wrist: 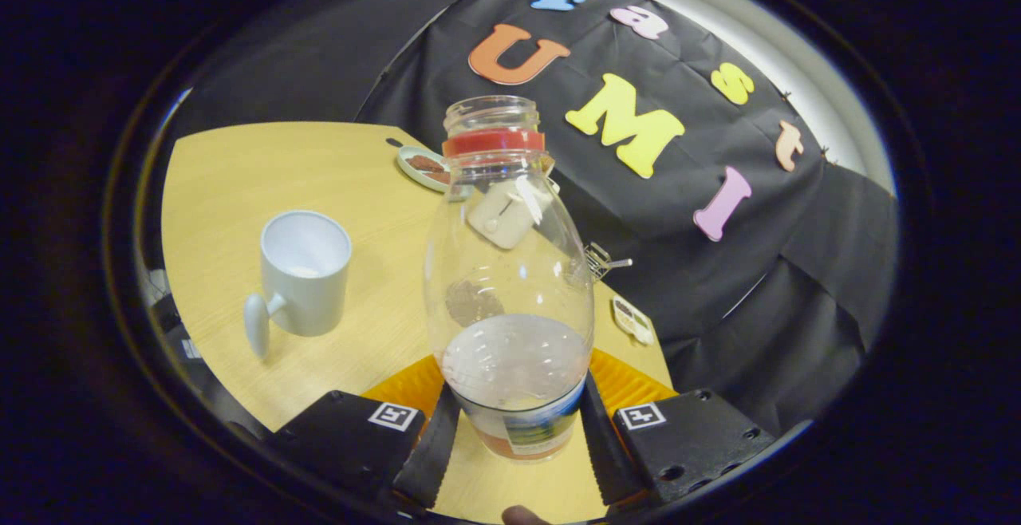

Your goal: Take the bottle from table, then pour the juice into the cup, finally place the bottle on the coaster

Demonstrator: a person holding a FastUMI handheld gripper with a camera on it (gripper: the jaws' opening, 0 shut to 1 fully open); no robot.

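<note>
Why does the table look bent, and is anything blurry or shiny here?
In the gripper view, the fisheye lens curves the table edge; the bottle, between the gripper fingers, carries small glints on its clear wall; the cup casts a soft shadow; the coaster beyond looks slightly soft.

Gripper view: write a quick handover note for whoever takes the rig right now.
Tongs: shut on the bottle, low on its body, held upright with the cap off.
Bottle: clear, a little juice in the bottom.
Cup: white, on the table beside the bottle; whether it holds juice can't be told.
Coaster: farther back on the table, behind the bottle.
Done: bottle grasped.
Left: confirm the pour, then set the bottle on the coaster.
</note>
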